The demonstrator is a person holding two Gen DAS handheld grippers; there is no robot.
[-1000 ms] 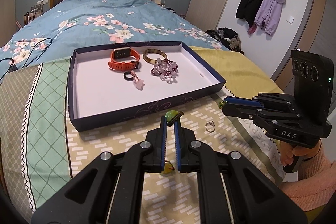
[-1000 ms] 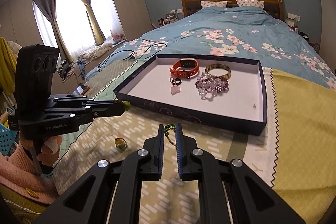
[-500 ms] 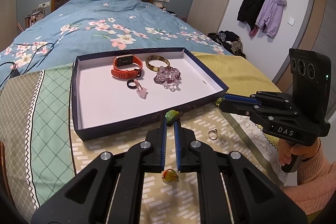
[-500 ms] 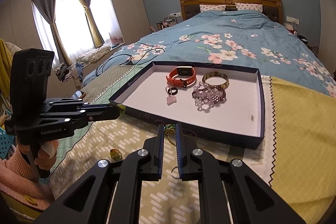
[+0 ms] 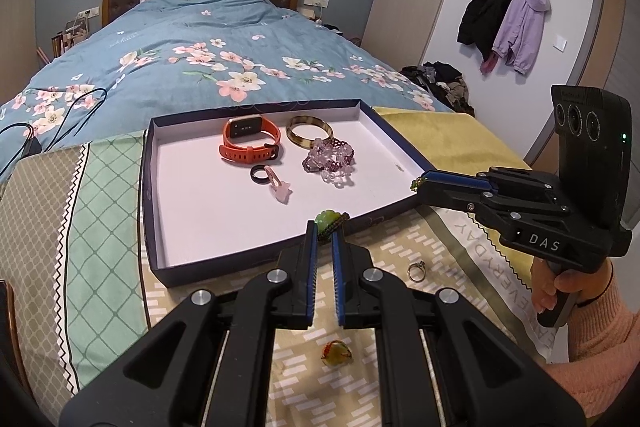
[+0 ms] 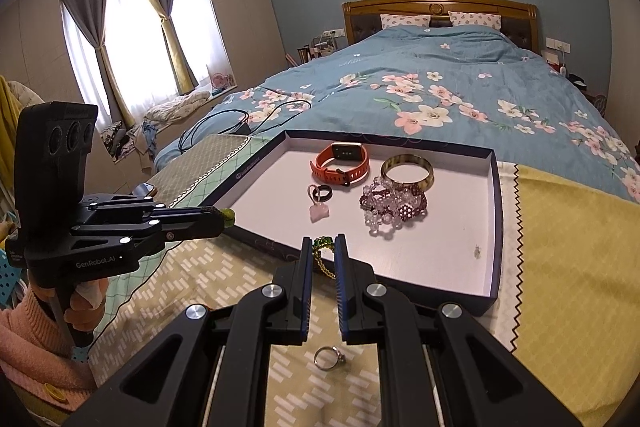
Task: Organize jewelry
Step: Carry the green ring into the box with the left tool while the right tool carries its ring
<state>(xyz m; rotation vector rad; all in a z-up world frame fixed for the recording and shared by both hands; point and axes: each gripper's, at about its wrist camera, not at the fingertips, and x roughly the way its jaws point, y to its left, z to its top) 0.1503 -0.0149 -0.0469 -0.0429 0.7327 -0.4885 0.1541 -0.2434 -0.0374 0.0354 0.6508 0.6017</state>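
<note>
The right gripper (image 6: 323,245) holds a green bead chain (image 6: 322,242) at the near edge of the tray (image 6: 494,227). A ring (image 6: 329,357) lies on the cloth (image 6: 200,279) below.

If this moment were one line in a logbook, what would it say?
left gripper: shut on green pendant | right gripper: shut on green beaded chain | both at tray near edge | two rings left on blanket
</note>
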